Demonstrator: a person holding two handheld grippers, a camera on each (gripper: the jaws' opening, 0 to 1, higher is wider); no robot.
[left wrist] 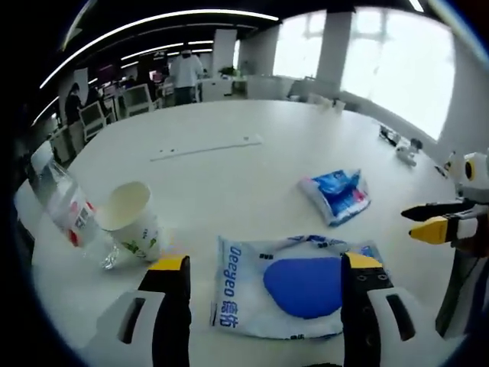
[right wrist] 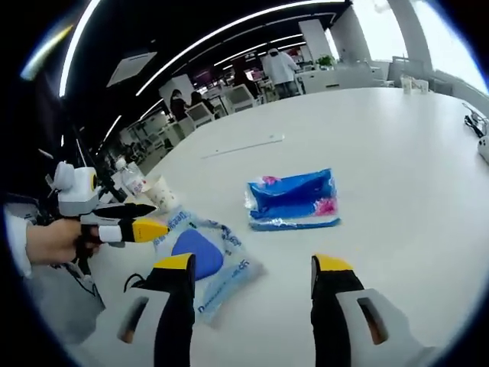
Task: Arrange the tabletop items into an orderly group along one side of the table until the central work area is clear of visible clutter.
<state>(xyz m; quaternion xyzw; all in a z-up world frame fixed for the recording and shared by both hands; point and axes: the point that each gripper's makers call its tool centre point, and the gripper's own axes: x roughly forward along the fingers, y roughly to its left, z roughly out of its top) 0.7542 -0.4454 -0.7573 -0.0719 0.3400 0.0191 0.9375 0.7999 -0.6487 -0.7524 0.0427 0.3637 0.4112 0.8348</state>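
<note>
two tissue packs (left wrist: 294,285) (left wrist: 336,195), one cup (left wrist: 134,219), one bottle (left wrist: 67,205)

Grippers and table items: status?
Left gripper open over tissue pack. Right gripper open, empty. Blue pack, cup, bottle still scattered.

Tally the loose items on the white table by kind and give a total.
Tissue packs: 2, a large one and a small blue one
Paper cups: 1
Plastic bottles: 1
Total: 4

Both views look low across the table (left wrist: 229,176), sharing probably its middle.
</note>
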